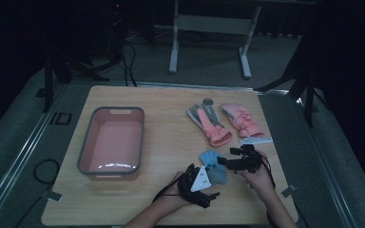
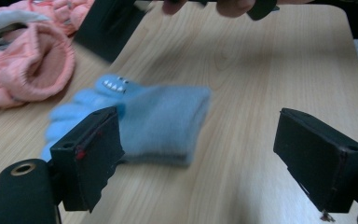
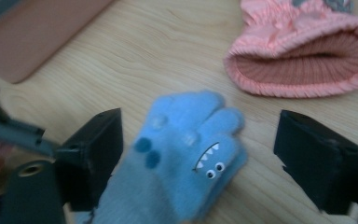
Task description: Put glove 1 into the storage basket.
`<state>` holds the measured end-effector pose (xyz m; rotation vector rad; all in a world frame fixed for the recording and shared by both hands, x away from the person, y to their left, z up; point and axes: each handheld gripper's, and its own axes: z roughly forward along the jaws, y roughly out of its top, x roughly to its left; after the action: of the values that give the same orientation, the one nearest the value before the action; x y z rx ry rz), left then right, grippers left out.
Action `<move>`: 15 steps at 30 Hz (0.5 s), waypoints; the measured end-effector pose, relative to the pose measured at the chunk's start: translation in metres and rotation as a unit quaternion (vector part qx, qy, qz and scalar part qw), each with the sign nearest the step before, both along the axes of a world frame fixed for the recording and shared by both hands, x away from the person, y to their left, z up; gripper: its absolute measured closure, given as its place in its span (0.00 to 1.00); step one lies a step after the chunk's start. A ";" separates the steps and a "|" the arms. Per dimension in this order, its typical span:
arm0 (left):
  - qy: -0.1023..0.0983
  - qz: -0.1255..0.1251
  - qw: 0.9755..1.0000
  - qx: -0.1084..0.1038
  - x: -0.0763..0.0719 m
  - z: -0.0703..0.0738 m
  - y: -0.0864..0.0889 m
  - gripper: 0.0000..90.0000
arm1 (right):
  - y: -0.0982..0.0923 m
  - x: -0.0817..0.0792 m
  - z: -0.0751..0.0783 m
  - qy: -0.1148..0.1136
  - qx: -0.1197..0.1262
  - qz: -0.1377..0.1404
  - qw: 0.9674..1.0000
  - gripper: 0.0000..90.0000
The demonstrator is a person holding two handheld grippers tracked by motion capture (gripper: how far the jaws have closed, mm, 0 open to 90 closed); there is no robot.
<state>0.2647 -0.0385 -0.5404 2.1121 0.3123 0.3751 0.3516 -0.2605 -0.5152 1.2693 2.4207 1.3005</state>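
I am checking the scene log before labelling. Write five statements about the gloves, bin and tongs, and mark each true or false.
1. The pink bin holds nothing. True.
2. The blue monster glove lies inside the bin. False: it lies on the wooden table, between the two grippers.
3. The left tongs stand open. True.
4. The right tongs are clamped shut on the blue glove. False: they are open, with the glove between them.
5. Two pink gloves lie on the table beyond the blue one. True.
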 end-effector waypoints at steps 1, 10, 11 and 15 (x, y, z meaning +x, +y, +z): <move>-0.004 -0.008 1.000 0.003 0.001 0.000 -0.004 0.19 | 0.002 0.002 -0.002 0.002 -0.005 -0.001 1.000 0.30; -0.024 -0.041 0.997 0.061 0.012 -0.008 -0.022 0.33 | 0.019 0.017 -0.026 0.020 -0.049 -0.016 0.998 0.37; -0.025 -0.042 0.997 0.067 0.013 -0.009 -0.023 0.33 | 0.019 0.017 -0.026 0.020 -0.049 -0.016 0.998 0.37; -0.042 -0.049 0.993 0.096 0.015 -0.013 -0.024 0.40 | 0.026 0.014 -0.031 0.017 -0.070 -0.012 0.997 0.37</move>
<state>0.2794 -0.0621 -0.5531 2.2827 0.1278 0.4490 0.3660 -0.2347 -0.5459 1.2893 2.4630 1.0905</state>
